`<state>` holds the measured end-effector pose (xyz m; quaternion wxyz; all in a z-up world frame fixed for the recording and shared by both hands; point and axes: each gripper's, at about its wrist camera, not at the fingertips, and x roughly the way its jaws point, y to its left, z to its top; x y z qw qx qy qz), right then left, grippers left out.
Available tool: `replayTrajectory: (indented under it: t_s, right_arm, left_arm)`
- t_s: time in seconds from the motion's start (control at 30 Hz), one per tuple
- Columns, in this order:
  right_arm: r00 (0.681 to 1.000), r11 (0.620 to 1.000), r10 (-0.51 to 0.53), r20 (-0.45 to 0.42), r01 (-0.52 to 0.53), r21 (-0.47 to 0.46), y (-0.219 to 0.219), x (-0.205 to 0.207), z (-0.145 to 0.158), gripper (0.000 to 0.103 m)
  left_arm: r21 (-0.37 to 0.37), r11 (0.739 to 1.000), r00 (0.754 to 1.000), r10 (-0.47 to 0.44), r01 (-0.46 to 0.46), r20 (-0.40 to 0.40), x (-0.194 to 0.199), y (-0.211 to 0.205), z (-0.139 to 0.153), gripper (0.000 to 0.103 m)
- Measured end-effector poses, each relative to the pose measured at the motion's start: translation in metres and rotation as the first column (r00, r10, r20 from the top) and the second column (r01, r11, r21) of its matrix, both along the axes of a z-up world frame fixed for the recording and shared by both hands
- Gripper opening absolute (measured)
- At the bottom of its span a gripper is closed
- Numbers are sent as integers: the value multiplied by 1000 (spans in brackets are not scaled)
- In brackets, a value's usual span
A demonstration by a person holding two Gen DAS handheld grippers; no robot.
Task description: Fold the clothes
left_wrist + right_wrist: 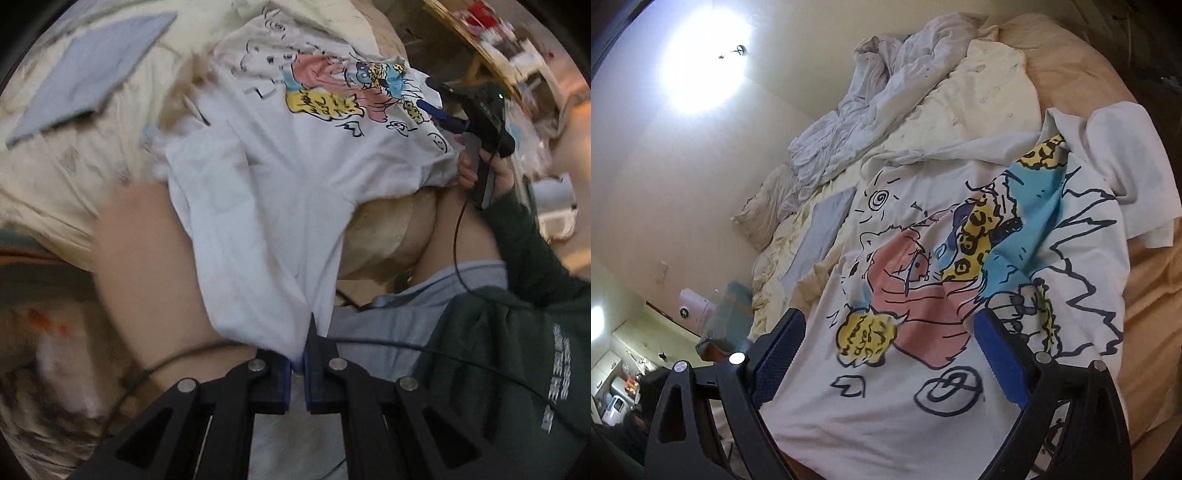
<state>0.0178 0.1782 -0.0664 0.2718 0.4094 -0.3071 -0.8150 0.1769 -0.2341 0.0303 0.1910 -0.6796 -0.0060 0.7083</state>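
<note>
While pinched between left fingers (297,363), T-shirt (295,177) hangs

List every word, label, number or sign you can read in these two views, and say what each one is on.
Nothing can be read for certain.
Dark green sleeve: pale lettering in rows, too blurred to read.
White T-shirt: a cartoon print with a spiral and doodle shapes, no clear letters.
Items on the wooden shelf: blurred, no legible labels.
</note>
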Motion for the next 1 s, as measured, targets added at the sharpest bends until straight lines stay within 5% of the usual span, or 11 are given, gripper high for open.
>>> replayTrajectory:
  t_s: [0.2, 0.43, 0.6, 0.7, 0.77, 0.87, 1.0]
  right_arm:
    - [1000, 1000, -8, 10, 8, -12, 2, -2, -2, 95]
    - [1000, 1000, -3, 24, 3, -11, 2, -5, -4, 95]
    - [999, 1000, -13, 34, 13, -19, 5, -5, -6, 95]
    - [999, 1000, -14, 37, 15, -25, 6, -6, -6, 95]
    - [999, 999, -18, 35, 19, -27, 6, -6, -5, 95]
    - [999, 999, -28, 29, 29, -34, 9, -5, -4, 95]
    - [999, 998, -44, 31, 45, -54, 14, -3, -4, 95]
  left_arm:
    - [-24, 981, 979, 191, -194, -74, -16, -68, 30, 4]
    - [-31, 985, 984, 171, -172, -41, -5, -63, 12, 4]
    - [-17, 970, 964, 239, -243, -115, -6, -77, 22, 5]
    - [34, 937, 898, 344, -348, -275, -12, -91, 50, 5]
    - [145, 895, 814, 444, -422, -374, -17, -104, 78, 5]
    - [154, 874, 703, 465, -460, -538, -32, -109, 112, 5]
    - [153, 837, 591, 488, -525, -642, -74, -125, 129, 5]
